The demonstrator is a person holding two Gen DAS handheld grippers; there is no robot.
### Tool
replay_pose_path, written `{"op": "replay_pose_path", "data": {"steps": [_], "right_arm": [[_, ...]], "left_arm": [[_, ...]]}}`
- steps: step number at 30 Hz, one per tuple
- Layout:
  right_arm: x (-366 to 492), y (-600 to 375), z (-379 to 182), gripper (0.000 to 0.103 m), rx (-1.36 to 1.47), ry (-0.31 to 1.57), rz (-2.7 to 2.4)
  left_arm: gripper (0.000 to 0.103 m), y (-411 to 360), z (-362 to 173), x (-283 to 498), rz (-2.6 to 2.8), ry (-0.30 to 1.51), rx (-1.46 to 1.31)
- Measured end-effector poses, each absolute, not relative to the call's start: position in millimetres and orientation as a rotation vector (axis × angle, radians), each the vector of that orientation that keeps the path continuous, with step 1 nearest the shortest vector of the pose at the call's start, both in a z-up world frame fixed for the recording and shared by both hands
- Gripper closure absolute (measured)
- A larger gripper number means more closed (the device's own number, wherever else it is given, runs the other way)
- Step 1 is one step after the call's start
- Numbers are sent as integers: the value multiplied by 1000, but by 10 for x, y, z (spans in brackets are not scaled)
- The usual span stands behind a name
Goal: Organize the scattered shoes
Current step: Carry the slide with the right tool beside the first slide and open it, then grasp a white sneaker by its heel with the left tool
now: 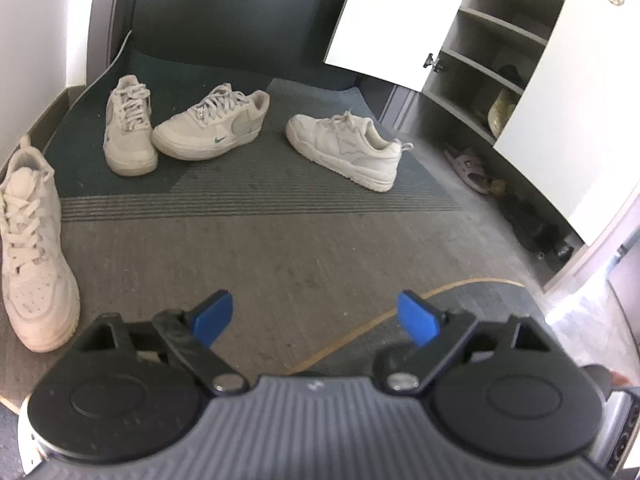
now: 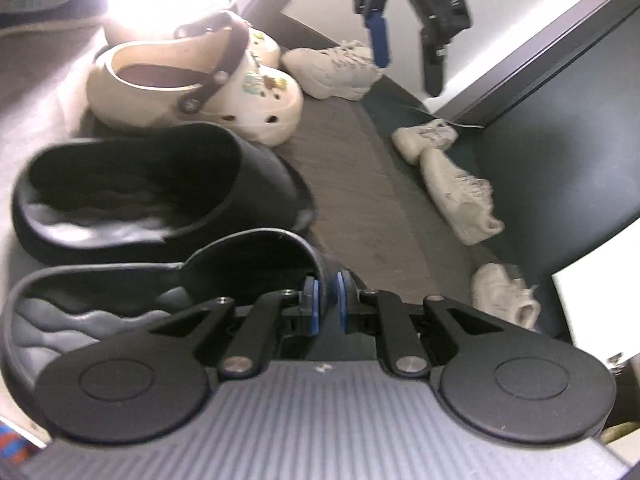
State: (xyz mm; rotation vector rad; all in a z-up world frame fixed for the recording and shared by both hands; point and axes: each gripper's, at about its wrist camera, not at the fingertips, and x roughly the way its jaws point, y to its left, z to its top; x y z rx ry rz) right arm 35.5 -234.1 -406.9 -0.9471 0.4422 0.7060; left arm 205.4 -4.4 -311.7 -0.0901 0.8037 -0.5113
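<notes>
Several pale sneakers lie scattered on the dark mat (image 1: 280, 184): one at the left edge (image 1: 34, 240), a touching pair (image 1: 128, 128) (image 1: 212, 124) further back, and one (image 1: 348, 148) to the right. My left gripper (image 1: 316, 312) hovers open above the floor, nothing between its blue pads. In the right wrist view my right gripper (image 2: 327, 304) is shut on the strap edge of a black slide sandal (image 2: 224, 268). A second black slide (image 2: 152, 188) lies just beyond it, and a pair of cream clogs (image 2: 200, 92) behind that.
A shoe cabinet (image 1: 492, 60) stands open at the right with white doors (image 1: 396, 20) swung out and shoes on its shelves. A pink sandal (image 1: 468, 168) lies at its foot. The left gripper (image 2: 404, 40) hangs in the right wrist view, near the same pale sneakers (image 2: 460, 196).
</notes>
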Motion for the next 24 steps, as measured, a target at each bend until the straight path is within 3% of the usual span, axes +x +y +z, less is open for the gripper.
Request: {"op": "replay_pose_path", "data": {"steps": [5, 8, 10, 12, 15, 21, 24], "right_arm": [[355, -2354, -4114, 87, -886, 473, 659], [327, -2405, -4113, 78, -821, 528, 652], [299, -2422, -4097, 68, -783, 537, 639], [261, -2436, -4046, 45, -730, 553, 619], [195, -2475, -3965, 22, -660, 558, 592], [222, -2583, -3762, 22, -538, 579, 512], [313, -2661, -3675, 22, -442, 597, 439]], "left_arm": [[12, 71, -3082, 2078, -475, 755, 16], [12, 266, -3054, 2132, -418, 689, 161], [12, 427, -3031, 2224, -367, 673, 196], [12, 598, -2998, 2396, -314, 671, 202], [12, 818, -2955, 2828, -193, 666, 215], [13, 949, -3109, 3890, -37, 738, 262], [20, 957, -3336, 4301, -21, 839, 298]]}}
